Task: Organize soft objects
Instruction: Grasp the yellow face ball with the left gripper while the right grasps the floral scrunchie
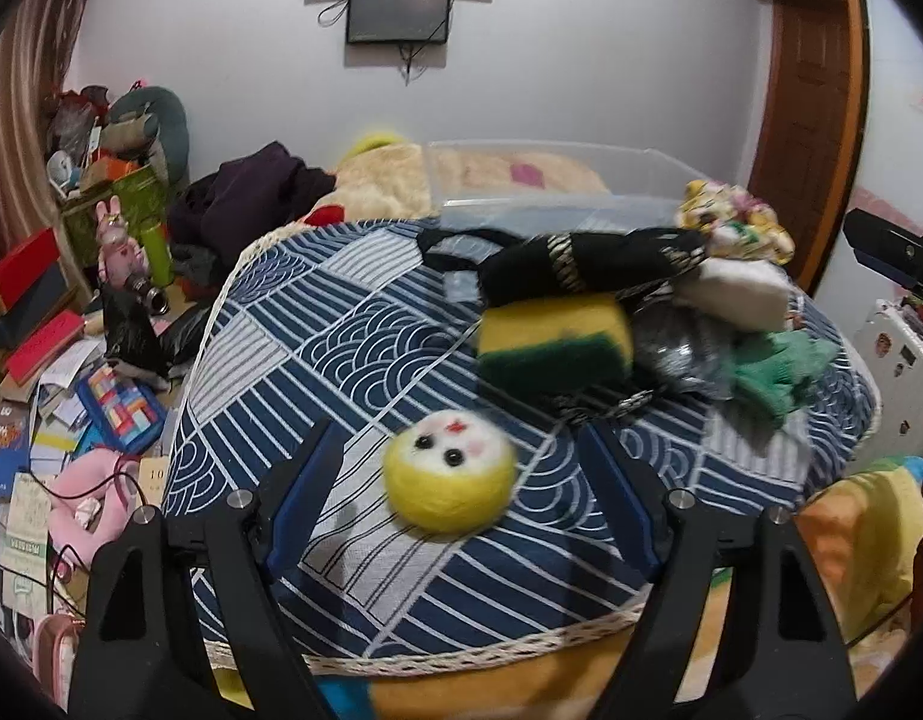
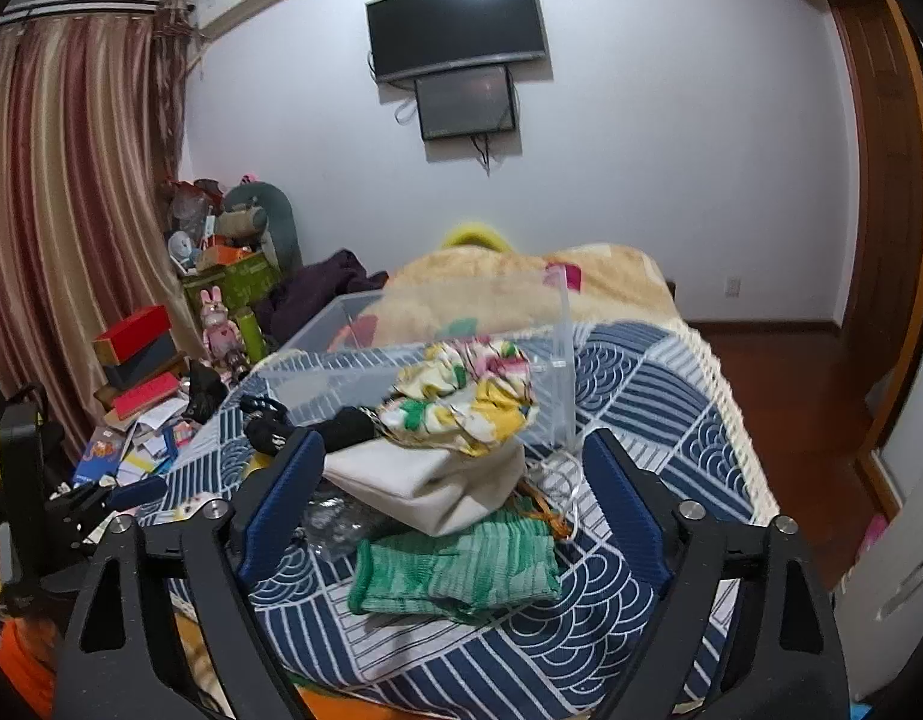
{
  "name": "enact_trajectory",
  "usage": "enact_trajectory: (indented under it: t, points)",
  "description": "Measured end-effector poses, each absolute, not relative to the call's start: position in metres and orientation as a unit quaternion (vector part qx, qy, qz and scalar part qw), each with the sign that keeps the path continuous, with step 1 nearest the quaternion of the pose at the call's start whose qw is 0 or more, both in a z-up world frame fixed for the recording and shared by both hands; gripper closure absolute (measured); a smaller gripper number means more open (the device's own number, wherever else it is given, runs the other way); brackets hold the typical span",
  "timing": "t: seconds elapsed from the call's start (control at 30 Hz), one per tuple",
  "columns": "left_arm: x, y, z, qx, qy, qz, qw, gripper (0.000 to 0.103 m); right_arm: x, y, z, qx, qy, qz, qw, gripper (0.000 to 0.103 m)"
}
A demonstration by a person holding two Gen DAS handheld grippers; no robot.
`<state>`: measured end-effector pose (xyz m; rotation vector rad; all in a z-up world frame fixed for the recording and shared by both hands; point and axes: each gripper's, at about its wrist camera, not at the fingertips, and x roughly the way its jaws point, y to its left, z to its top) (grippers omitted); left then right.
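Observation:
A round yellow felt doll head (image 1: 449, 473) lies on the blue patterned cloth (image 1: 353, 330), between the open fingers of my left gripper (image 1: 455, 450). Behind it sit a yellow-green sponge (image 1: 554, 336), a black sock (image 1: 587, 261), a white pouch (image 1: 734, 291), a green knit cloth (image 1: 773, 372) and a floral scrunchie (image 1: 731, 219). My right gripper (image 2: 455, 468) is open, with the white pouch (image 2: 437, 486), the scrunchie (image 2: 461, 402) and the green knit cloth (image 2: 455, 570) between its fingers. A clear plastic bin (image 2: 365, 354) stands behind the pile.
The cloth covers a small table with a lace edge (image 2: 731, 420). Cluttered boxes and papers (image 1: 71, 372) lie on the floor to the left. A beige blanket (image 2: 521, 288) lies behind the bin. Wooden floor (image 2: 779, 372) is on the right.

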<state>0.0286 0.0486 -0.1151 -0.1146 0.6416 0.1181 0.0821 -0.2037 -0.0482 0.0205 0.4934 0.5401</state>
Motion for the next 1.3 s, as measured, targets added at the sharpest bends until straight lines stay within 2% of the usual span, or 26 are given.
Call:
enact_trajectory:
  t: [0.03, 0.13, 0.2, 0.3, 0.4, 0.47, 0.57, 0.67, 1.03, 1.3]
  points:
    - [0.03, 0.049, -0.118, -0.057, 0.317, 0.058, 0.945, 0.025, 0.087, -0.204, -0.052, 0.011, 0.245, 0.262, 0.933, 0.022]
    - [0.036, 0.052, -0.127, -0.056, 0.33, 0.057, 0.941, 0.039, 0.097, -0.203, -0.054, 0.012, 0.255, 0.259, 0.932, 0.03]
    - [0.04, 0.054, -0.134, -0.064, 0.345, 0.053, 0.935, 0.057, 0.106, -0.202, -0.055, 0.015, 0.261, 0.26, 0.93, 0.034]
    - [0.04, 0.058, -0.136, -0.077, 0.346, 0.049, 0.934, 0.058, 0.116, -0.198, -0.057, 0.013, 0.27, 0.258, 0.928, 0.035]
    - [0.035, 0.057, -0.129, -0.076, 0.332, 0.051, 0.939, 0.058, 0.125, -0.194, -0.061, 0.014, 0.287, 0.258, 0.922, 0.045]
    - [0.032, 0.056, -0.123, -0.077, 0.323, 0.048, 0.942, 0.058, 0.131, -0.193, -0.065, 0.022, 0.302, 0.261, 0.916, 0.063]
    - [0.031, 0.055, -0.11, -0.073, 0.308, 0.047, 0.948, 0.058, 0.135, -0.196, -0.069, 0.035, 0.317, 0.268, 0.909, 0.084]
    - [0.032, 0.056, -0.096, -0.072, 0.289, 0.044, 0.954, 0.058, 0.129, -0.199, -0.066, 0.037, 0.311, 0.27, 0.911, 0.092]
    - [0.056, 0.053, -0.038, -0.062, 0.219, 0.026, 0.973, 0.058, 0.12, -0.2, -0.025, 0.026, 0.245, 0.27, 0.931, 0.096]
    - [0.097, 0.053, -0.016, -0.06, 0.213, 0.001, 0.975, 0.058, 0.132, -0.194, -0.006, 0.023, 0.216, 0.267, 0.939, 0.096]
